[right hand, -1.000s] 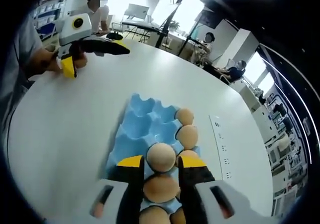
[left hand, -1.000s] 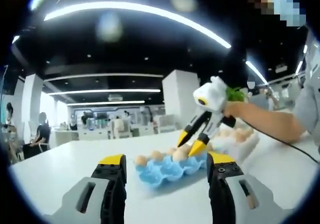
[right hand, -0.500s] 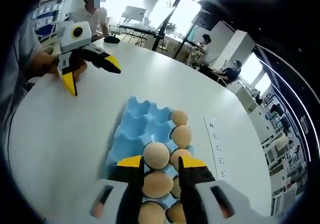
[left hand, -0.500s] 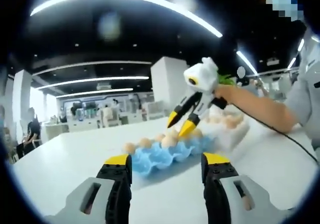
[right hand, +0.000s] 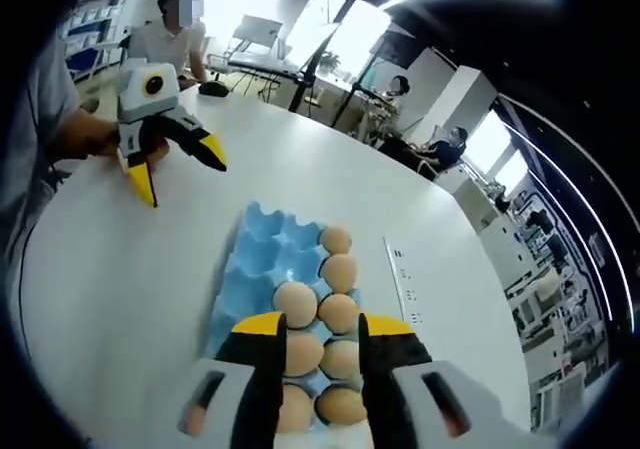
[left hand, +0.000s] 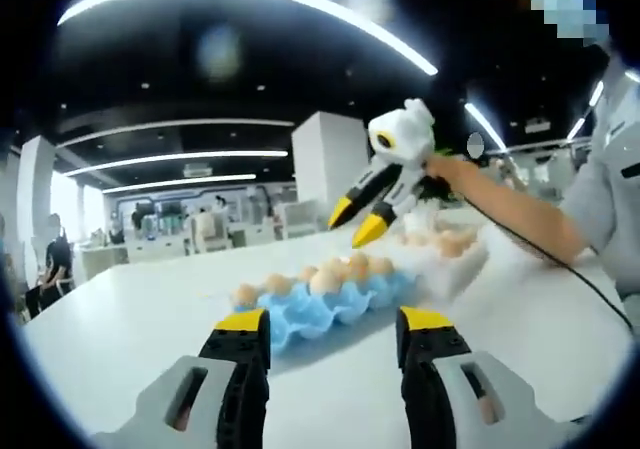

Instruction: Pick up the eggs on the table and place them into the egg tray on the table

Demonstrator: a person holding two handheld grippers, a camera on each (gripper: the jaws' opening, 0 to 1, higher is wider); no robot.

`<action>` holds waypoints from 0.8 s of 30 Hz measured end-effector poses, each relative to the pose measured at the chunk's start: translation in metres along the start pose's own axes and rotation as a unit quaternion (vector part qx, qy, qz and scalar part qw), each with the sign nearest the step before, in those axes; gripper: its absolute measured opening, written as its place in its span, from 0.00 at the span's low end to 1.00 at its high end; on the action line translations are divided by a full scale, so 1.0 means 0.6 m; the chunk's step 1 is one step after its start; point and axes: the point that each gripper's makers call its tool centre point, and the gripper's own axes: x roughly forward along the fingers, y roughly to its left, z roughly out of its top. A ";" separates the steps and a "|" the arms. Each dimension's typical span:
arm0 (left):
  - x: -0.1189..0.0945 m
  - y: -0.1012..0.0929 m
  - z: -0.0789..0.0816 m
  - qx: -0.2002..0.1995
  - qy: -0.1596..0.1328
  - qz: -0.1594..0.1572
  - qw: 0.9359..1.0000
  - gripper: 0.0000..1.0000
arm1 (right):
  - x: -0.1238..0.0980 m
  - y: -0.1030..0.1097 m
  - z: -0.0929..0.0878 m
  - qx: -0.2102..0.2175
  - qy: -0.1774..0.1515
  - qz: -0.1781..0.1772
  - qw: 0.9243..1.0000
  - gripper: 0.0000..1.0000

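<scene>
Blue egg tray (right hand: pixel 262 269) holds 7 eggs (right hand: pixel 337 271); both grippers' fingers (right hand: pixel 262 341) spread apart, holding nothing.

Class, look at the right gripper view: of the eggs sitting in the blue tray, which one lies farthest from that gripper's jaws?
The single egg at the far end of the blue tray, with empty cups beside it; the other eggs sit closer to the jaws.

Eggs (right hand: pixel 322 314) in egg tray (right hand: pixel 258 260) on table (right hand: pixel 120 269), below right gripper (right hand: pixel 314 334).

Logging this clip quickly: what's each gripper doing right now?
Left gripper: open, holding nothing, above the table.
Right gripper: open, holding nothing, above the eggs in the blue tray.
</scene>
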 end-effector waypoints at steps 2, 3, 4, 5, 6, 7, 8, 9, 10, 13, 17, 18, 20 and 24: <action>0.000 -0.001 0.000 -0.001 -0.001 -0.002 1.000 0.51 | -0.006 -0.001 0.000 -0.001 0.001 -0.002 1.000 0.31; 0.001 -0.002 0.001 -0.001 -0.002 -0.003 1.000 0.51 | -0.010 -0.002 -0.001 -0.001 0.003 -0.004 1.000 0.31; 0.001 -0.002 0.001 -0.001 -0.003 -0.004 1.000 0.52 | -0.013 -0.003 -0.002 -0.002 0.005 -0.006 1.000 0.31; 0.001 -0.003 0.001 -0.002 -0.003 -0.005 1.000 0.52 | -0.017 -0.004 -0.002 -0.002 0.006 -0.007 1.000 0.31; 0.001 -0.002 0.001 -0.002 -0.003 -0.004 1.000 0.53 | -0.022 -0.005 -0.002 -0.001 0.004 -0.008 1.000 0.31; 0.001 -0.002 0.001 -0.001 -0.004 -0.004 1.000 0.53 | -0.025 -0.006 -0.002 -0.001 0.004 -0.009 1.000 0.32; 0.001 -0.002 0.001 -0.001 -0.004 -0.004 1.000 0.53 | -0.029 -0.007 -0.002 0.000 0.003 -0.011 1.000 0.32; 0.001 -0.003 0.001 -0.002 -0.004 -0.004 1.000 0.52 | -0.031 -0.008 -0.002 0.000 0.004 -0.012 1.000 0.33; 0.001 -0.003 0.001 -0.001 -0.004 -0.005 1.000 0.52 | -0.036 -0.008 -0.003 -0.001 0.004 -0.014 1.000 0.33; 0.001 -0.004 0.002 -0.001 -0.005 -0.006 1.000 0.52 | -0.047 -0.009 -0.004 0.000 0.008 -0.016 1.000 0.34; 0.001 -0.004 0.001 -0.001 -0.005 -0.006 1.000 0.52 | -0.063 -0.011 -0.012 0.002 0.019 -0.023 1.000 0.34; 0.001 -0.004 0.001 -0.001 -0.005 -0.006 1.000 0.52 | -0.067 -0.013 -0.016 0.003 0.022 -0.025 0.999 0.34; 0.001 -0.004 0.001 -0.001 -0.005 -0.006 1.000 0.52 | -0.074 -0.016 -0.024 0.008 0.030 -0.029 0.999 0.34; 0.001 -0.005 0.001 -0.001 -0.005 -0.006 1.000 0.52 | -0.091 -0.027 -0.047 0.019 0.047 -0.040 0.998 0.34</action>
